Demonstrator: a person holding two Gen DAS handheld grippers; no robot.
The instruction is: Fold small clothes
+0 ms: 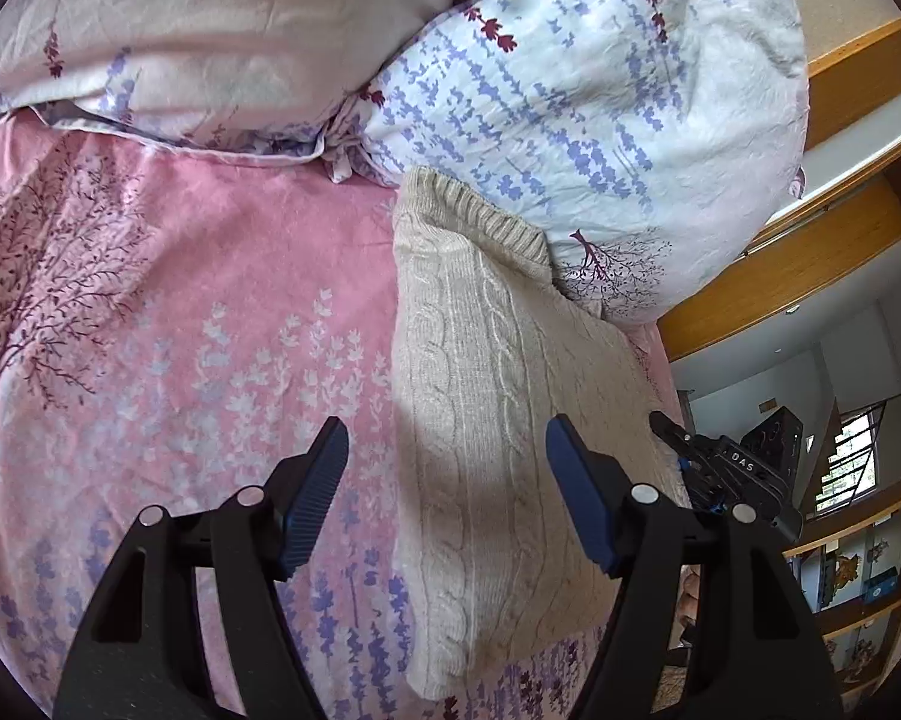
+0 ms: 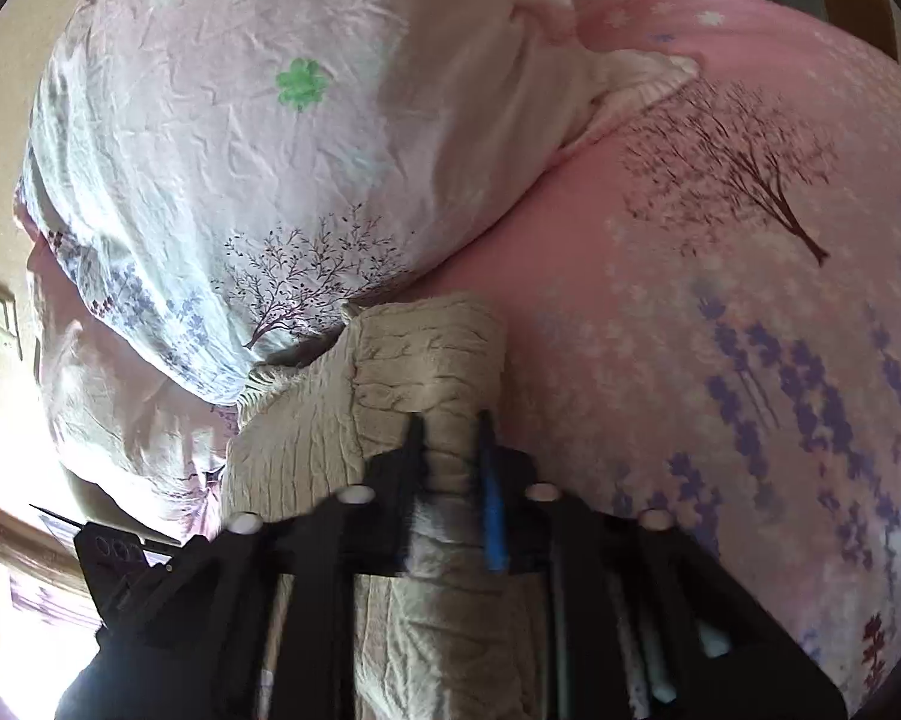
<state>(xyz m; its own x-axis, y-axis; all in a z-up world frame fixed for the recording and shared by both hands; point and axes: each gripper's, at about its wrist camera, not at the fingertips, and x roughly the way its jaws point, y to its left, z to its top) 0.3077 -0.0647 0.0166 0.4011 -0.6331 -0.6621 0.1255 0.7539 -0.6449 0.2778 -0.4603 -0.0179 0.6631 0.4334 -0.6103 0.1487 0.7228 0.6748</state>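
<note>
Pink floral bedsheet (image 1: 210, 312) as work surface. Right gripper (image 2: 450, 456) clenched on fold of cream cable-knit sweater (image 1: 480, 390), lying beside white floral pillow (image 1: 570, 108). Left gripper (image 1: 447, 468) released, hovering above sweater. Step: mid-fold, likely. Next: lay held fold flat, left gripper pinning.

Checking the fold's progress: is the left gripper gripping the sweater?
No, the left gripper hangs open above the beige sweater, its fingers spread apart.
</note>
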